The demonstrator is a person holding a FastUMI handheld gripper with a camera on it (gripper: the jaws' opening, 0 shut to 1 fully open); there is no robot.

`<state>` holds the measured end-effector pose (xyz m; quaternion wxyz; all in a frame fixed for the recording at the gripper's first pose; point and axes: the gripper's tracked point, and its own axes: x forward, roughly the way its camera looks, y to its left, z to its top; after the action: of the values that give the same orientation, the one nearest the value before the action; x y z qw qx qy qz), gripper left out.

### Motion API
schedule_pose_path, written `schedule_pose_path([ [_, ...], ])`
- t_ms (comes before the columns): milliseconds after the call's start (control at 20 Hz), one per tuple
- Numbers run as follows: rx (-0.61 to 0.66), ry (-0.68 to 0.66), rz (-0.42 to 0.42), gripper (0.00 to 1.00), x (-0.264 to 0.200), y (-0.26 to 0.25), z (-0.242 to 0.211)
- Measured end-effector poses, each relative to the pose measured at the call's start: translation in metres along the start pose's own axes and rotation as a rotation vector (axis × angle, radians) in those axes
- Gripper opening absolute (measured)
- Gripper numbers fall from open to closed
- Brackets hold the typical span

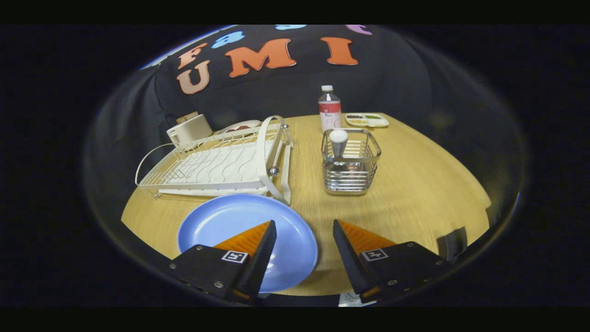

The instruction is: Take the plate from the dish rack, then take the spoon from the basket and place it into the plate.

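A blue plate (230,226) lies flat on the wooden table (415,193), just in front of the white wire dish rack (216,163), whose slots stand bare. Beyond the fingers and a little to the right stands a metal wire basket (351,161). A spoon (339,140) stands upright in it, its white rounded end poking above the rim. My gripper (304,226) hovers open above the table's near edge. Its left finger overlaps the plate's right part in the view, and nothing is held between the fingers.
A clear bottle with a red label (329,109) stands behind the basket. A small tray with compartments (367,120) lies beside it at the back. A white boxy appliance (189,129) and a dish (242,126) sit behind the rack.
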<state>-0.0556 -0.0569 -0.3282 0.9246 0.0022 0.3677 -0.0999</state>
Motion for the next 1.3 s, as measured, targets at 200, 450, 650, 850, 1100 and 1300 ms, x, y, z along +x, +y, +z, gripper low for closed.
schedule_pose_path([
  [200, -0.099, -0.181, -0.097, 0.75, -0.007, -0.018, 0.045],
  [450, -0.069, -0.316, -0.125, 0.74, 0.005, -0.027, 0.078],
  [650, -0.098, -0.384, -0.164, 0.57, 0.014, -0.037, 0.089],
  [850, -0.092, -0.418, -0.186, 0.3, 0.021, -0.042, 0.087],
  [1100, -0.041, -0.481, -0.15, 0.14, 0.023, -0.041, 0.094],
  [1300, -0.028, -0.458, -0.094, 0.1, 0.015, -0.034, 0.101],
])
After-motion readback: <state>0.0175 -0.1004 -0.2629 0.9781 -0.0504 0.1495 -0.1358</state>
